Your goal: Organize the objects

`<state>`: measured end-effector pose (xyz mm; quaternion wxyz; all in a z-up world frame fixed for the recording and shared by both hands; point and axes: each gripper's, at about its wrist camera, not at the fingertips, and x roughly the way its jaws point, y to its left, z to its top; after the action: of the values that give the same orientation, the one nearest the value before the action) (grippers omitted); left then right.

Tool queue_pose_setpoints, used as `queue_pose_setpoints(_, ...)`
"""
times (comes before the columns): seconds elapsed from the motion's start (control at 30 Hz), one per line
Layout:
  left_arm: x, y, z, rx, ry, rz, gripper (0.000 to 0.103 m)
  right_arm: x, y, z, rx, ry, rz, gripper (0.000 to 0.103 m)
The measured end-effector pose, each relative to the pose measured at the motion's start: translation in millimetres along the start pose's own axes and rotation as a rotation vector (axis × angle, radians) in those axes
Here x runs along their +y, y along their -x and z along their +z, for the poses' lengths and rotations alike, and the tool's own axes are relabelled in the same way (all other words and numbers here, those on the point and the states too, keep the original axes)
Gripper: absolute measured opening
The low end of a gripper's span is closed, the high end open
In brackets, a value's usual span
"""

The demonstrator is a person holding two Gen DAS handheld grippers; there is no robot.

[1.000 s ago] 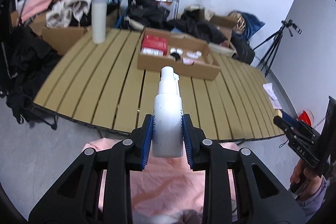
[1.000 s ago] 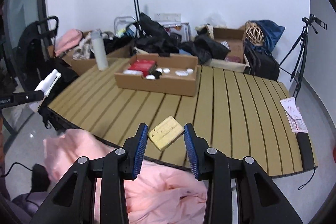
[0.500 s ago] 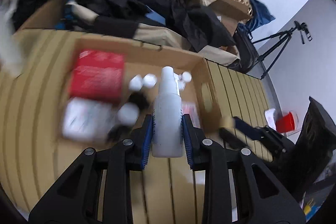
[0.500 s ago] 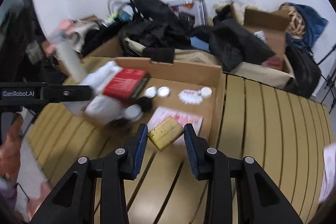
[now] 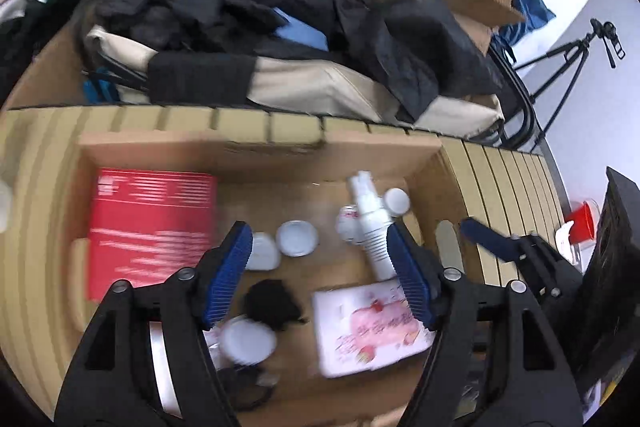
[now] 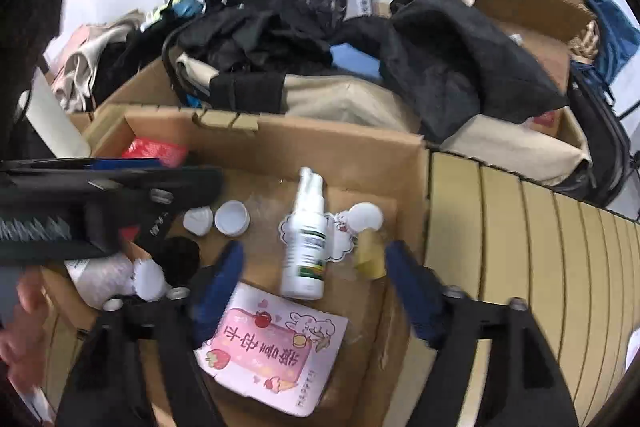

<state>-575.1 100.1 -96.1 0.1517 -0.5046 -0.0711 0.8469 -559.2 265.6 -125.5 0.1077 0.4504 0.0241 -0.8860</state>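
Both jaws just opened wide over cardboard box [image 6: 340, 143]; spray bottle [image 6: 305, 239], yellow block [image 6: 370, 253] lie inside among white caps [image 6: 232, 218], pink card [image 6: 276, 347].

A cluttered storeroom-like room: slatted table [image 6: 520, 235], heaped dark clothes [image 6: 280, 27], cardboard boxes [image 6: 520, 11], a tripod [image 5: 568, 59]

White spray bottle [image 6: 305, 239]; red box [image 5: 150, 227]; pink card [image 6: 272, 347]; brown cardboard box [image 6: 320, 147]; blue gripper pads [image 5: 226, 279].
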Motion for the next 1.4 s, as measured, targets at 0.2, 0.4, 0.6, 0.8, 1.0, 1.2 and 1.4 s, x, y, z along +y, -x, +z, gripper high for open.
queue_pose_setpoints(0.2,15.7,93.4,-12.4,-0.099,-0.066,0.168,0.089,-5.4,75.8,12.9,-0.036,-0.033,-0.035,0.080)
queue_pose_setpoints(0.4,35.8,193.4,-42.2,-0.102,-0.024,0.296,0.098,-0.2,183.5,16.6,-0.089,-0.028,-0.023,0.080)
queue_pose_setpoints(0.6,35.9,267.1,-87.5,-0.103,-0.025,0.333,0.102,30.3,267.5,-3.9,-0.144,0.004,-0.015,0.080)
queue_pose_setpoints(0.8,23.5,336.4,-146.7,-0.195,-0.082,0.316,0.103,65.0,328.4,-40.3,-0.203,0.061,-0.008,0.080)
queue_pose_setpoints(1.0,10.2,394.0,-216.8,-0.313,-0.105,0.292,0.103,94.0,372.8,-99.9,-0.256,0.096,0.014,0.080)
queue_pose_setpoints(1.2,-12.4,426.4,-298.9,-0.428,-0.239,0.325,0.103,124.8,410.0,-176.6,-0.309,0.142,0.013,0.081)
queue_pose_setpoints(1.4,-18.3,437.0,-375.1,-0.518,-0.172,0.325,0.103,147.0,440.9,-241.6,-0.343,0.185,-0.040,0.081)
